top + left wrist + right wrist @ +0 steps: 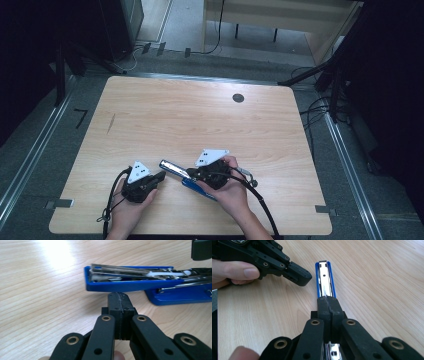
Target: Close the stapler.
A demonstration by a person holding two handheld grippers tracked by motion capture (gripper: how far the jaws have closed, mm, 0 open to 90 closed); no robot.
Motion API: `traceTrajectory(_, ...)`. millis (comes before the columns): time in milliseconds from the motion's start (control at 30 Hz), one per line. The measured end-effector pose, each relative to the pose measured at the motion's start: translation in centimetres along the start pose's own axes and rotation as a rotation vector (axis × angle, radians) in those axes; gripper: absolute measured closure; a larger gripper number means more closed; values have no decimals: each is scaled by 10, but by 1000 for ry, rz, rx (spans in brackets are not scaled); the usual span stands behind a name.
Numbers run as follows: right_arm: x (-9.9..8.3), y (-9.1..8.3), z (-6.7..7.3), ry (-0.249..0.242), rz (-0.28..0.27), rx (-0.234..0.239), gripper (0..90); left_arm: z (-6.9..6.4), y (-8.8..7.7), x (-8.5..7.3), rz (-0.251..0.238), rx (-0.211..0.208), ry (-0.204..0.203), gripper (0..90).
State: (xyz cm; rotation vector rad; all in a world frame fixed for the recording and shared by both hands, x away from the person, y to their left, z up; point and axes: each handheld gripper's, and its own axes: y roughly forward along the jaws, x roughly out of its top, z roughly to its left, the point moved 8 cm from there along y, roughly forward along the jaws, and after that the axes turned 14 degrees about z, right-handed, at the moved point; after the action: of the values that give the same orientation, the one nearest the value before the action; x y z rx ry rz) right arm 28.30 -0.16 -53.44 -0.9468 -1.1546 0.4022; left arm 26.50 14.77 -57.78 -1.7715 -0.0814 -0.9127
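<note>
A blue stapler [172, 169] lies swung open near the table's front edge, its chrome staple channel [323, 277] facing up and its blue base [180, 293] flat on the wood. My left gripper [161, 176] is shut with nothing in it; its tip [118, 296] sits just short of the side of the stapler's raised arm [130, 281]. My right gripper [192, 174] is shut too, and its tip [327, 300] rests over the channel, which runs on beneath the jaws. Whether it touches the metal I cannot tell. The left gripper [299, 277] shows beside the arm's far end.
The wooden table [200, 120] has a round dark cable hole [238, 98] at the back right and a thin dark mark [111, 123] at the left. Cables trail from both grippers over the front edge. Dark stands and floor cables surround the table.
</note>
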Motion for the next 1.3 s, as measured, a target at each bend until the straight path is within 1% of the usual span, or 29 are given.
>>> traceTrajectory(100,4,4,0,0,4,0,900,1,2,0,12,0,-12,900)
traceTrajectory(167,6,7,-1,1,4,1,900,2,4,0,24,7,-13,900)
traceTrajectory(333,7,17,-3,-1,29,-1,900,3,8,2,43,27,-32,900)
traceTrajectory(500,9,23,-6,-1,43,-7,900,2,11,4,55,35,-27,900)
traceTrajectory(700,12,29,-6,-11,59,-16,900,2,11,6,39,26,-34,900)
traceTrajectory(800,14,31,-6,-10,54,-14,900,2,11,6,38,28,-33,900)
traceTrajectory(1000,15,32,-3,-24,50,-14,900,2,10,7,26,33,-37,900)
traceTrajectory(1033,15,32,-3,-23,51,-16,900,1,9,7,23,27,-37,900)
traceTrajectory(1133,16,31,-3,-24,45,-15,900,-1,8,8,14,26,-27,900)
traceTrajectory(1300,16,29,-2,-27,40,-14,900,-3,6,11,-12,21,-23,900)
